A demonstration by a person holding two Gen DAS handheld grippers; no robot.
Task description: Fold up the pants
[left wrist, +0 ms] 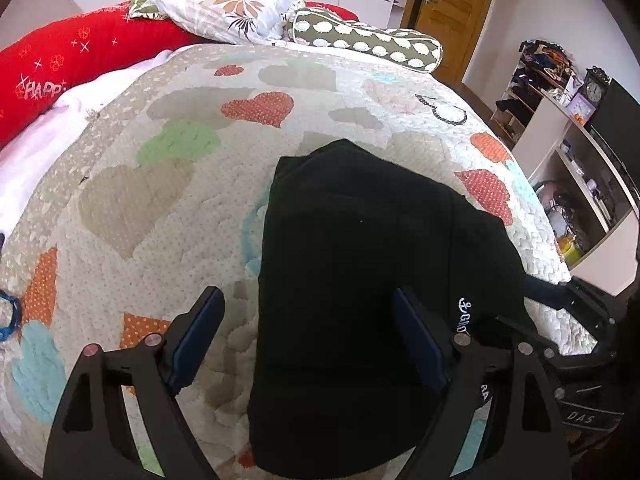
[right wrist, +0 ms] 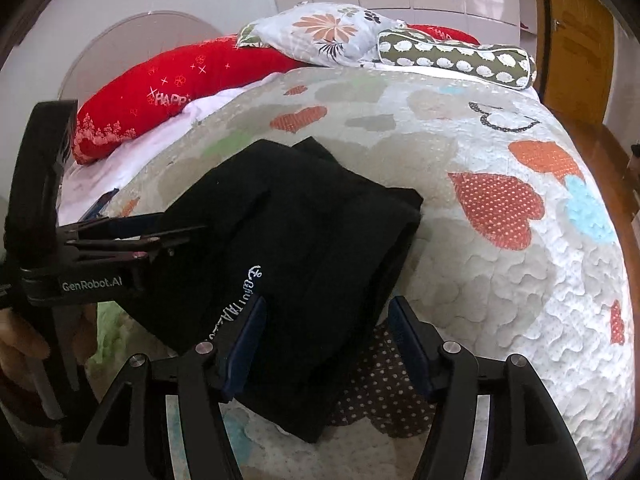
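Observation:
The black pants (left wrist: 360,240) lie folded into a thick pad on the heart-patterned quilt (left wrist: 160,200), white lettering near their right edge. My left gripper (left wrist: 308,312) hovers open over their near left edge, its right finger above the cloth and its left finger above bare quilt. In the right wrist view the pants (right wrist: 304,216) run diagonally, and their near corner lies between the jaws of my right gripper (right wrist: 328,320). These jaws stand apart, the right pad clear of the cloth. The left gripper (right wrist: 156,220) shows side-on at the left.
A red bolster (left wrist: 80,52), a flowered pillow (left wrist: 232,4) and a spotted bolster (left wrist: 368,40) lie at the head of the bed. Shelves (left wrist: 560,140) with clutter stand past the bed's right edge, a wooden door (left wrist: 452,8) behind. A hand (right wrist: 24,344) holds the left gripper.

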